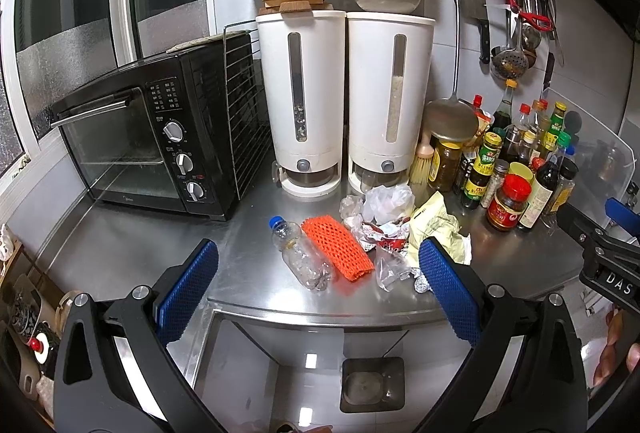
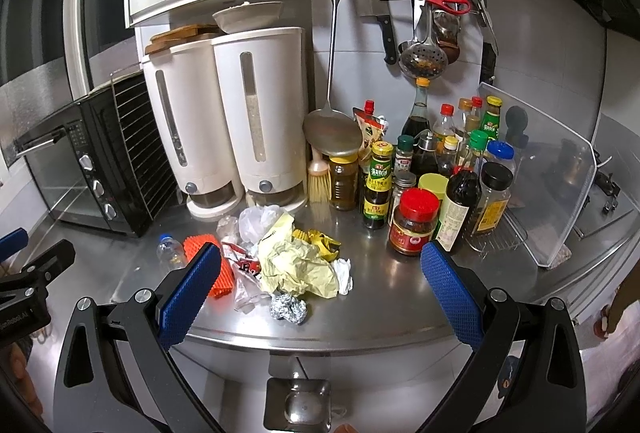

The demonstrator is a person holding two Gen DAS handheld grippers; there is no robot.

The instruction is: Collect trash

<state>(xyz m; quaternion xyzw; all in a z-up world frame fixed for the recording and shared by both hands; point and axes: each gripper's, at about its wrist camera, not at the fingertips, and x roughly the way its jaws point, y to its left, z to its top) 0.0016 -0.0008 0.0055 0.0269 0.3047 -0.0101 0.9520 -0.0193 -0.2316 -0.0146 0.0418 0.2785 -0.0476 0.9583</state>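
Your left gripper [image 1: 318, 297] and right gripper [image 2: 320, 297] both hover at the steel bench [image 2: 380, 297] edge, fingers spread wide, holding nothing. The trash sits mid-bench: 1 crushed clear plastic bottle with a blue cap [image 1: 298, 253], 1 orange foam net sleeve [image 1: 338, 247], 1 crumpled pale yellow paper [image 2: 294, 265], 1 silver foil ball [image 2: 289, 308]. Behind stand 2 tall white dispensers [image 1: 302, 97]; the right one holds rice. Only your right view shows the yellow wrappers [image 2: 320, 243]

The right gripper's blue finger [image 2: 191, 289] covers most of the orange foam net [image 2: 219, 283]. Bottle labels [image 2: 379, 173] are too small to read, and the oven [image 2: 60, 169] is cut off at the left edge.
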